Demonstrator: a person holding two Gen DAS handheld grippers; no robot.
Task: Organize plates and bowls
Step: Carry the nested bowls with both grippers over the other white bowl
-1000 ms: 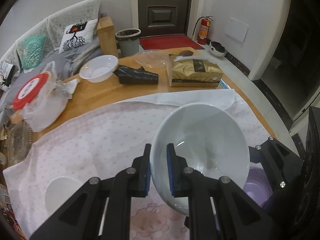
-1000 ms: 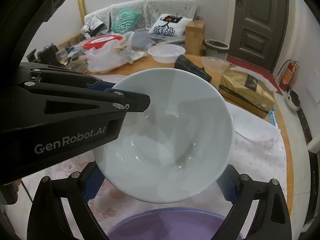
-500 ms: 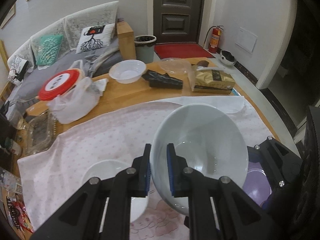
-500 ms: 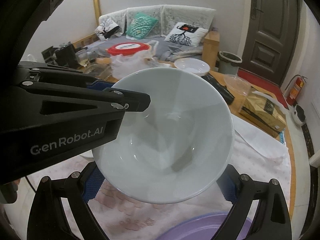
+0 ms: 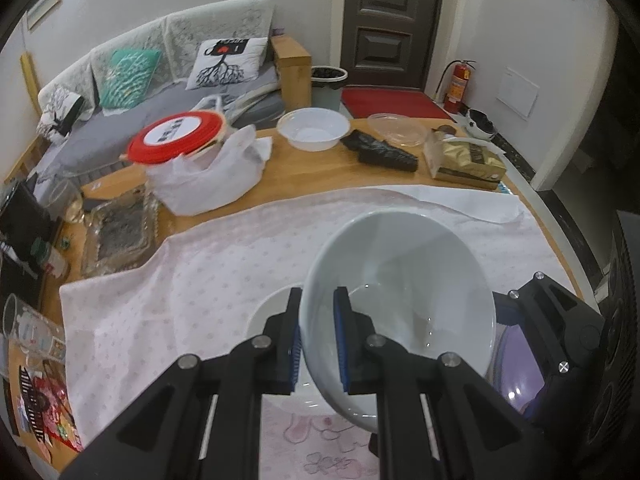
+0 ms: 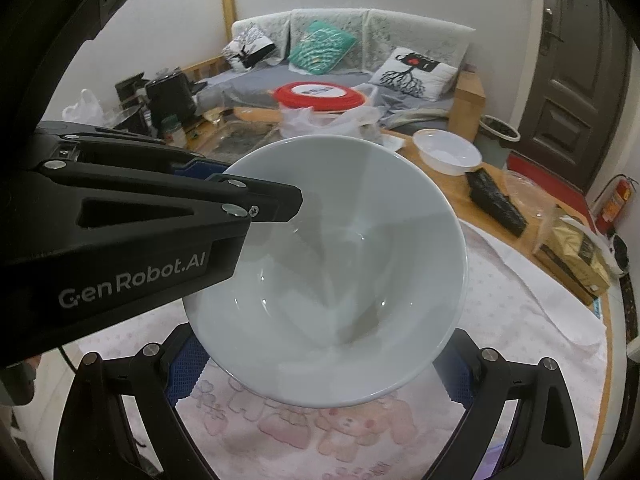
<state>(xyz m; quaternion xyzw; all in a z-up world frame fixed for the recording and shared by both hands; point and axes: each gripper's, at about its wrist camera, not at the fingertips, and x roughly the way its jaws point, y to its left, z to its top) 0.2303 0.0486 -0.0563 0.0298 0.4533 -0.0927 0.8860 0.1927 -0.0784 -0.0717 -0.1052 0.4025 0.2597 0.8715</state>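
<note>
A white bowl [image 5: 400,280] hangs tilted above the pink dotted cloth [image 5: 200,280]. My left gripper [image 5: 318,300] is shut on its near-left rim, one blue pad inside and one outside. In the right wrist view the same bowl [image 6: 328,264] fills the gap of my right gripper [image 6: 320,340], whose blue pads press on its outer wall from both sides. The left gripper's finger [image 6: 272,204] reaches in over the rim from the left. A white dish [image 5: 272,312] lies on the cloth under the left gripper. A purple dish [image 5: 516,364] lies at the right, partly hidden.
On the bare wood behind the cloth are a red-lidded tub in a plastic bag [image 5: 180,136], a white plastic bowl [image 5: 312,128], a black packet [image 5: 380,152], a clear lid [image 5: 396,130] and a gold box [image 5: 464,160]. A glass tray [image 5: 120,236] sits at the left edge.
Both grippers have carried the bowl leftward over the cloth, still gripping it the same way. The white dish has come under the left gripper and the purple dish has slid off to the right.
</note>
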